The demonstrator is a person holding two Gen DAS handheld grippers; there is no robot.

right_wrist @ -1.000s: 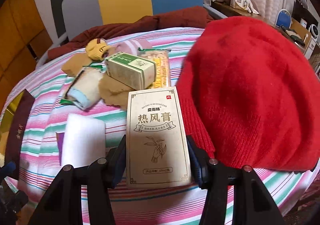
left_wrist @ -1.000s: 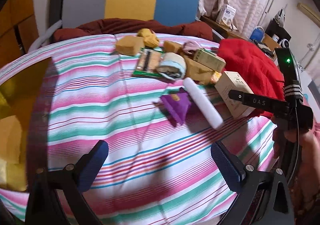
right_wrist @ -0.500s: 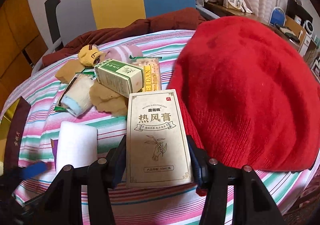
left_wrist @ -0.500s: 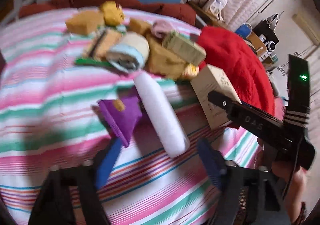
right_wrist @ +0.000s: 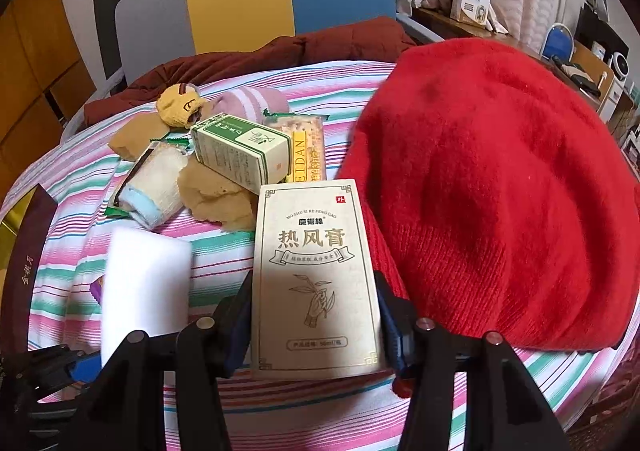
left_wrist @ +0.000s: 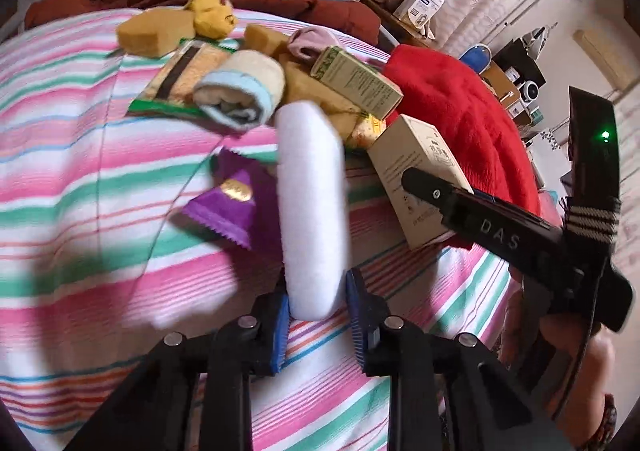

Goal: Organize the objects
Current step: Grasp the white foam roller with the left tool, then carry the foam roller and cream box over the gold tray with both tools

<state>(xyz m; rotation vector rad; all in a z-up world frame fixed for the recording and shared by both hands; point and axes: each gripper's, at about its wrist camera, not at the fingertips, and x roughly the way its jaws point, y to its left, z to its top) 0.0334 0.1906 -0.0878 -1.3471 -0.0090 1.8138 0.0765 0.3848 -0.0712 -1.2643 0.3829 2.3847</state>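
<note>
Only left wrist view shows purple sachet (left_wrist: 232, 207) fully.

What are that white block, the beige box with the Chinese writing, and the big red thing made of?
White block: probably soft foam, like a melamine sponge; matte, plain, rounded edges. Beige box: printed cardboard, matte with shiny gold line-work and sharp folded edges. Red thing: knitted, fuzzy yarn, perhaps wool or acrylic; it has a ribbed band along its edge and looks like a hat.

Striped bedcover (left_wrist: 100, 155) under cluttered pile (right_wrist: 224, 167)
</note>
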